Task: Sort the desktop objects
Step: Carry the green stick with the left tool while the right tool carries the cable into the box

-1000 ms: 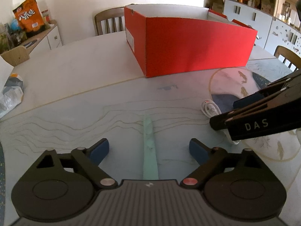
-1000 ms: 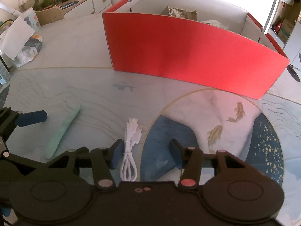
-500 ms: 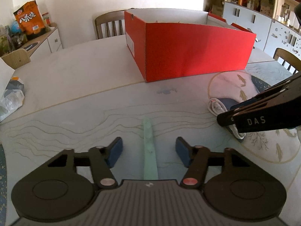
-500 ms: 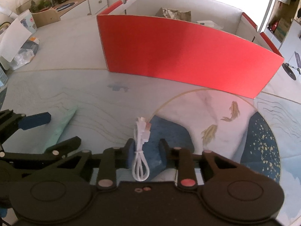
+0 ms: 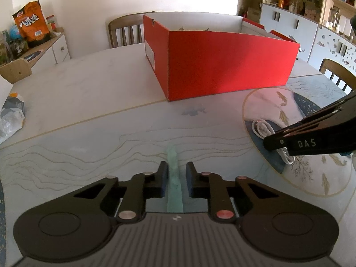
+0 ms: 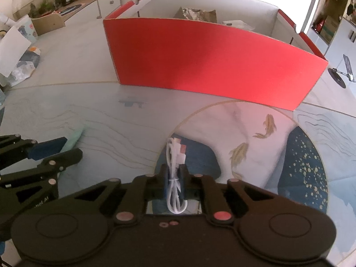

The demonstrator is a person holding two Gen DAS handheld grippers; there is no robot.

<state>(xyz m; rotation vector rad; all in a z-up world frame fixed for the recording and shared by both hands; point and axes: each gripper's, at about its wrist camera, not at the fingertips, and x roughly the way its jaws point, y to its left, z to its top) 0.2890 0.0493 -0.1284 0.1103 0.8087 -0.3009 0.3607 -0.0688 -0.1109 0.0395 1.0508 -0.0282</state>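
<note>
A mint-green strip [image 5: 172,155] lies flat on the patterned mat, pointing away from me. My left gripper [image 5: 176,175] is shut on its near part, one blue pad on each side. A bundled white cable [image 6: 174,153] sits upright between the pads of my right gripper [image 6: 174,173], which is shut on it; its loop hangs below the fingers. In the left wrist view the right gripper [image 5: 270,143] comes in from the right over the white cable [image 5: 259,129]. The open red box [image 5: 222,66] stands behind both, with a crumpled packet [image 6: 193,13] inside.
A wooden chair [image 5: 124,31] stands behind the box and another chair [image 5: 336,71] at the right. A plastic bag [image 5: 11,115] lies at the table's left edge. A small black stand [image 6: 340,75] sits right of the red box [image 6: 211,66]. A sideboard carries an orange snack bag [image 5: 31,24].
Both grippers went from open to shut: the left onto the mint-green strip, the right onto the white cable, which now stands between its pads. Neither hand moved much.
</note>
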